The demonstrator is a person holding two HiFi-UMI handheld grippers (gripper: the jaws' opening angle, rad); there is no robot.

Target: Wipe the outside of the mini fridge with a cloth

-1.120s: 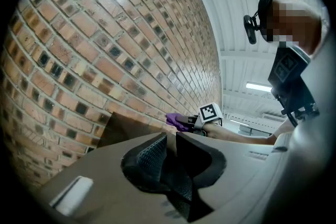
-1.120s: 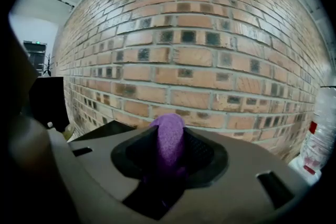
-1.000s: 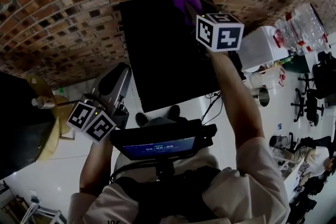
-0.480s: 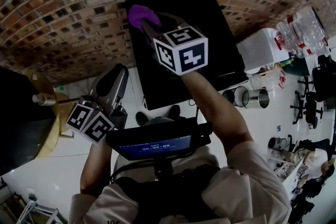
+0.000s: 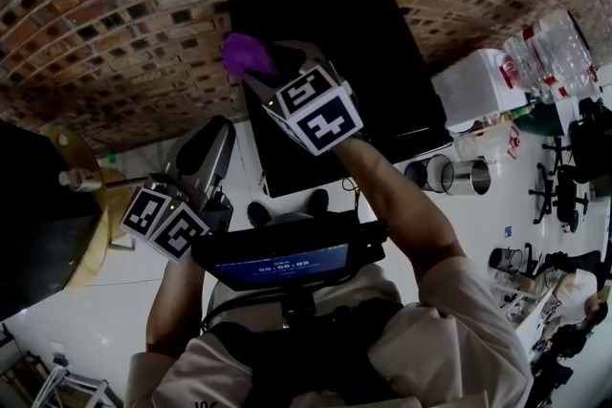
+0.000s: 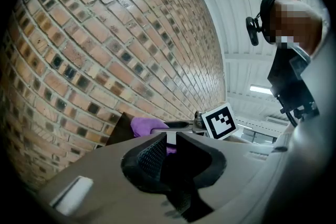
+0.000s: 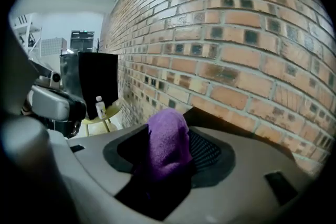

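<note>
Head view: cloth at the mini fridge's far left corner

Nearest, left of the mini fridge [image 5: 335, 100] and clear of it, the left gripper [image 5: 212, 140] hangs over pale glossy floor [image 5: 115, 301], jaws apart with nothing between them. The fridge stands on that floor with its back against a brick wall [image 5: 115, 14], and its black top runs lengthwise from the wall toward the person. At its far left corner the right gripper [image 5: 256, 70] is clamped on a purple cloth [image 5: 244, 54], which sticks out along the jaws toward the wall.
</note>
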